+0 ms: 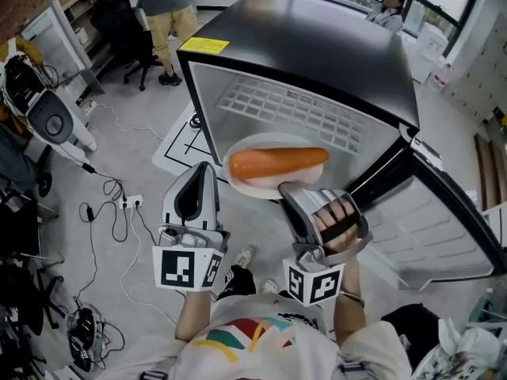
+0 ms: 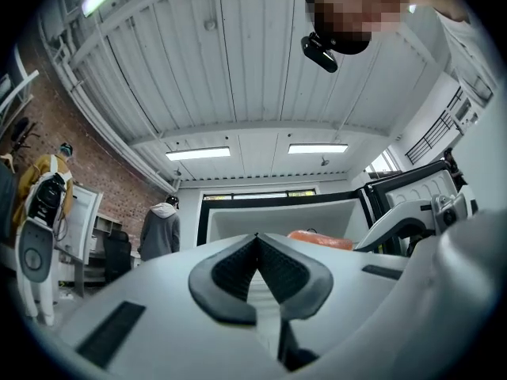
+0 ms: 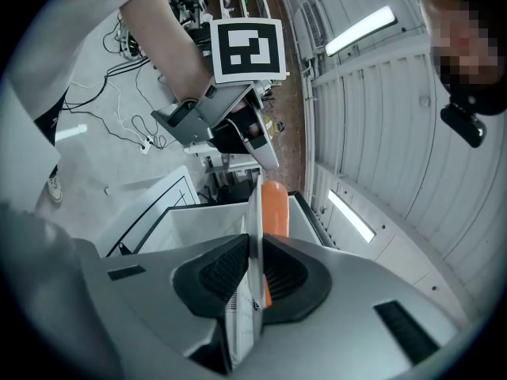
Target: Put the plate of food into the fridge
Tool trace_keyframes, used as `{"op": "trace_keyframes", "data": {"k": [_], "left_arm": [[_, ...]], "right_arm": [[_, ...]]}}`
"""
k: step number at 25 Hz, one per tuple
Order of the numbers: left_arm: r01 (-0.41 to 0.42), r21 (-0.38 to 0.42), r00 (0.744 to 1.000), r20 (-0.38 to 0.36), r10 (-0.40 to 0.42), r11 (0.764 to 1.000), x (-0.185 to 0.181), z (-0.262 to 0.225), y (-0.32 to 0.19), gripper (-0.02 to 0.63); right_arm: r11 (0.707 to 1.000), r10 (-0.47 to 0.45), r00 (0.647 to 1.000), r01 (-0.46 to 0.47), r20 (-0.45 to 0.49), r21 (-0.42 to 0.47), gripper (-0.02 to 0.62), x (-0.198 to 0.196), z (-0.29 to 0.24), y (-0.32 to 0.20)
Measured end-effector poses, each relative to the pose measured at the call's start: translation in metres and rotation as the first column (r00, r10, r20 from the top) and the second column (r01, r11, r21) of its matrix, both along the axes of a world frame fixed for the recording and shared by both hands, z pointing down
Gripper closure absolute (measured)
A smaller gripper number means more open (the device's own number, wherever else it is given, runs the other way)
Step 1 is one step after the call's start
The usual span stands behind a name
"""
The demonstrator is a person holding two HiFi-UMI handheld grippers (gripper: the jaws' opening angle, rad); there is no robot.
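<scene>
Right gripper (image 1: 289, 190) pinching plate (image 1: 244, 187) rim, possibly a sausage (image 1: 277, 163) on plate, open fridge (image 1: 317, 54) ahead, left gripper (image 1: 202, 169) closed, empty.

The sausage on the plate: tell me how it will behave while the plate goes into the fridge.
The sausage is round, smooth and lies loose on the plate, so it will probably roll if the plate tilts. The right gripper pinches only the plate's rim, so the far side may sag under the load. The sausage looks firm, unlikely to flop.
</scene>
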State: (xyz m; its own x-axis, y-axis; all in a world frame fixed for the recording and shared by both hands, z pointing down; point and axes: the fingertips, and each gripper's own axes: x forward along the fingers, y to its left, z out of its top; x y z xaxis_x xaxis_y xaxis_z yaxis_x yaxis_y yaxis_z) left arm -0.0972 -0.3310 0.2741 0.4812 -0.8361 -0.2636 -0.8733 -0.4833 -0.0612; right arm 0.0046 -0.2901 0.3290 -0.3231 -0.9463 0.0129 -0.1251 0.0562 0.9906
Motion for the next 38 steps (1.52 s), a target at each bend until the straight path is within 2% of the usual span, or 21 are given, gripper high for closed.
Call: {"op": "trace_keyframes", "data": {"k": [12, 19, 25, 29, 34, 38], "left_arm": [[-0.189, -0.015, 0.982, 0.013, 0.189, 0.982, 0.003, 0.000, -0.069, 0.600], [-0.252, 0.003, 0.967, 0.050, 0.252, 0.968, 0.001, -0.003, -0.098, 0.600], [-0.334, -0.002, 0.941, 0.067, 0.333, 0.943, 0.012, 0.003, -0.117, 0.600], [-0.399, -0.009, 0.915, 0.063, 0.399, 0.917, 0.021, 0.006, -0.121, 0.600], [-0.471, -0.032, 0.880, 0.046, 0.472, 0.882, 0.042, 0.015, -0.121, 0.600], [-0.490, -0.030, 0.871, 0.024, 0.490, 0.871, 0.050, 0.010, -0.125, 0.600]], "right_arm": [[0.985, 0.171, 0.985, -0.171, 0.003, -0.009, 0.549, -0.009, -0.004, -0.054], [0.963, 0.269, 0.963, -0.270, 0.026, 0.021, 0.549, -0.009, -0.014, -0.078], [0.930, 0.366, 0.930, -0.367, 0.039, 0.005, 0.549, 0.002, -0.004, -0.095], [0.906, 0.424, 0.905, -0.424, 0.040, 0.000, 0.548, 0.007, -0.004, -0.099], [0.887, 0.461, 0.887, -0.461, 0.014, -0.008, 0.548, 0.014, -0.007, -0.101], [0.876, 0.482, 0.876, -0.482, 0.001, -0.006, 0.548, 0.022, -0.011, -0.101]]}}
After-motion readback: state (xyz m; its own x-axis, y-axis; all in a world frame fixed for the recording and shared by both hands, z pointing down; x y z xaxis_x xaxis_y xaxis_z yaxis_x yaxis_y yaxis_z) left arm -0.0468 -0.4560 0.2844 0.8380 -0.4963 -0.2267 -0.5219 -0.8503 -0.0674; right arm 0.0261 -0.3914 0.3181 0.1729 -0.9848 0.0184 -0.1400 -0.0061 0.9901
